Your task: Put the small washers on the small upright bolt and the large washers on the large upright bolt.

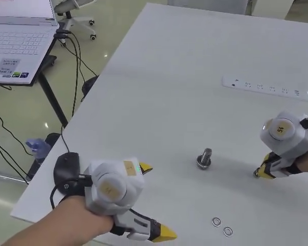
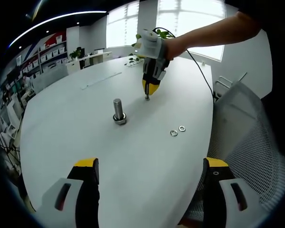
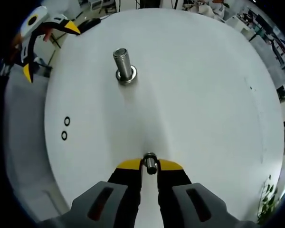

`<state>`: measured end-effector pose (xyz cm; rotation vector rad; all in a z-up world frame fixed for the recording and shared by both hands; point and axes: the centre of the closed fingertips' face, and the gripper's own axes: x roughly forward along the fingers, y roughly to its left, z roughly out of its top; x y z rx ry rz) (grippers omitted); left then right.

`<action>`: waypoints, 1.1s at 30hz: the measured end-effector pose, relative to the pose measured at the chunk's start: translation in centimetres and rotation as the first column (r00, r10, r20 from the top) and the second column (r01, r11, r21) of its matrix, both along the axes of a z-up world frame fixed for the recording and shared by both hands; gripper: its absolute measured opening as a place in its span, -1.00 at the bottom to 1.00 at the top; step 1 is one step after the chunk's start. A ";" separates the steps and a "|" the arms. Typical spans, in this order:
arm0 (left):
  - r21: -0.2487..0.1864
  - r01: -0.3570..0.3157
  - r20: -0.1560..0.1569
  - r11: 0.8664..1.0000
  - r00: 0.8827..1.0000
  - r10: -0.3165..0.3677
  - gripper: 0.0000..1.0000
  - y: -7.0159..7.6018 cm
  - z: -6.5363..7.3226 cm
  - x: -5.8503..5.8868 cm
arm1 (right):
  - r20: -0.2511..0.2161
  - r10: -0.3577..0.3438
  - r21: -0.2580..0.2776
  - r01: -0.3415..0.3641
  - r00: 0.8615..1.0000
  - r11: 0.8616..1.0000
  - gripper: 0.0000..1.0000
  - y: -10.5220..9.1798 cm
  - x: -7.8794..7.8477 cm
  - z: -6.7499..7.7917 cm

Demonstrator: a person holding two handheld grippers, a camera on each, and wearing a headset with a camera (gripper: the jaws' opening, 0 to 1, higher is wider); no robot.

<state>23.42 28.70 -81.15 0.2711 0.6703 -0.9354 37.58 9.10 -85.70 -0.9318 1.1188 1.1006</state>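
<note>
Nearest to me, my left tongs (image 1: 155, 201) sit at the near left edge of the bench (image 1: 159, 92), their yellow-tipped jaws spread wide with nothing between them. Just right of them, close to the near edge, a washer (image 1: 216, 221) and a second washer (image 1: 227, 231) lie flat, side by side. Farther in, about mid-bench, the large bolt (image 1: 204, 158) stands upright on its head. To its right, my right tongs (image 1: 262, 173) point down at the bench with their jaws clamped on the small bolt (image 3: 150, 163). It is upright with its lower end at the surface.

The bench top is plain matte white and runs long, away from me. A white power strip (image 1: 262, 88) lies on it at the far right. Off the left edge, a dark-legged desk carries an open laptop (image 1: 15, 36). Black cables (image 1: 74, 56) hang down to the pale floor, and an office chair (image 1: 74, 13) stands beyond. In the left gripper view, tall bright windows (image 2: 180, 23) line the far end of the room and a mesh chair (image 2: 247, 123) stands beside the bench.
</note>
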 end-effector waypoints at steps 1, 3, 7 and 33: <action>0.001 0.000 -0.001 1.000 1.000 0.000 0.81 0.0 0.0 0.0 | -0.001 0.000 0.000 0.000 1.000 1.000 -0.76 0.0 0.0 -0.2; 0.003 -0.001 -0.005 1.000 1.000 0.001 0.80 0.2 -0.1 -0.1 | -0.002 0.004 -0.003 -0.004 1.000 1.000 -0.76 0.1 0.0 -0.5; 0.001 -0.013 -0.010 1.000 1.000 0.013 0.79 0.6 -0.2 0.0 | -0.001 0.010 -0.009 -0.010 1.000 1.000 -0.76 0.1 -0.1 -0.8; 0.007 -0.003 -0.020 1.000 1.000 0.004 0.73 0.3 -0.4 -0.5 | 0.000 0.010 -0.003 -0.010 1.000 1.000 -0.74 -0.1 -0.2 -0.7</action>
